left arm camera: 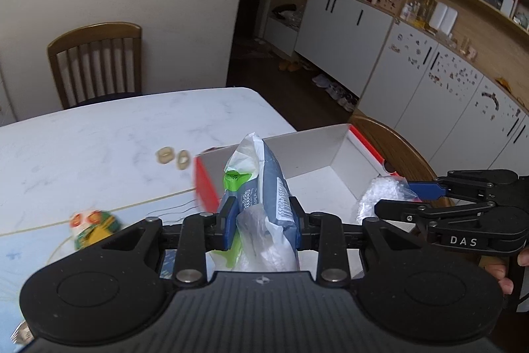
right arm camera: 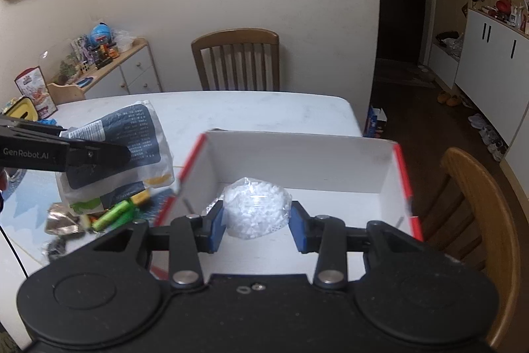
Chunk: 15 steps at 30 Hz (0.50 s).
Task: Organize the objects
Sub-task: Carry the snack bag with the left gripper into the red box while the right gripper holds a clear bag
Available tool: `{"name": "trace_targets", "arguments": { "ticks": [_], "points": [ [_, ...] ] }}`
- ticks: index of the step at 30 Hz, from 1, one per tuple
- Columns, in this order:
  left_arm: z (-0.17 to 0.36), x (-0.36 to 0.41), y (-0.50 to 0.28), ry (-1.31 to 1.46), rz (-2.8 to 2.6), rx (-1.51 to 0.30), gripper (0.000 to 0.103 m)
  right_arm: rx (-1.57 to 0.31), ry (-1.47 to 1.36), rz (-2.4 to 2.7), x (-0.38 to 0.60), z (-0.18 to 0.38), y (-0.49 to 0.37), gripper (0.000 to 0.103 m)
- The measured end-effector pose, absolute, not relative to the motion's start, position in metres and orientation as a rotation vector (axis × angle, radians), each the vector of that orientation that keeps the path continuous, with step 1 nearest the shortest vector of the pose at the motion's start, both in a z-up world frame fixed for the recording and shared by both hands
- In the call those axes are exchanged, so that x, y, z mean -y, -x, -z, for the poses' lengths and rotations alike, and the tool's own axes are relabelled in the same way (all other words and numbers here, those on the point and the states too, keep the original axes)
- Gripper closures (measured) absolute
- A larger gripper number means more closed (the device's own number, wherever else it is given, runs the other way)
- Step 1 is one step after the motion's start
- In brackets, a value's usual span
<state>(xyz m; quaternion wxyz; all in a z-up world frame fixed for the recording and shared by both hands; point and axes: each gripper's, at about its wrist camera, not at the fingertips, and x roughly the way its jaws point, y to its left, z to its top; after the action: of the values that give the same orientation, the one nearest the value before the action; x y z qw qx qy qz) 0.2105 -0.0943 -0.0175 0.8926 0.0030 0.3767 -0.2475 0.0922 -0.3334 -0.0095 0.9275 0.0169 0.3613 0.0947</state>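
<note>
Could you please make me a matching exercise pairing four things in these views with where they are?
Things:
1. tissue pack
2. bead bag
3. batteries
4. box

Places:
A. loose on the table, left of the box
B. in the right gripper
C. at the table's right edge, open top
D. in the left gripper

Pairs: 1-D, 2-B, 3-A, 4-C

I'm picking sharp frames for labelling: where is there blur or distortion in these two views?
Left wrist view: the snack packet and red box edge are smeared, the held tissue pack sharp; fisheye bends the cabinets. Right wrist view: green batteries are streaked, the held bag of white pellets crisp; the wall edge bows.
</note>
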Motion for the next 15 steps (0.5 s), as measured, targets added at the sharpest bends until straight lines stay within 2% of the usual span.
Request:
{"name": "trace_targets", "arguments": {
  "ticks": [15],
  "points": [
    [0.081,0.181,-0.260,-0.086,0.497,-0.895,0.072,-0.851,0.065,-0.215,0.369,0.068,-0.128,0.064]
  ]
}}
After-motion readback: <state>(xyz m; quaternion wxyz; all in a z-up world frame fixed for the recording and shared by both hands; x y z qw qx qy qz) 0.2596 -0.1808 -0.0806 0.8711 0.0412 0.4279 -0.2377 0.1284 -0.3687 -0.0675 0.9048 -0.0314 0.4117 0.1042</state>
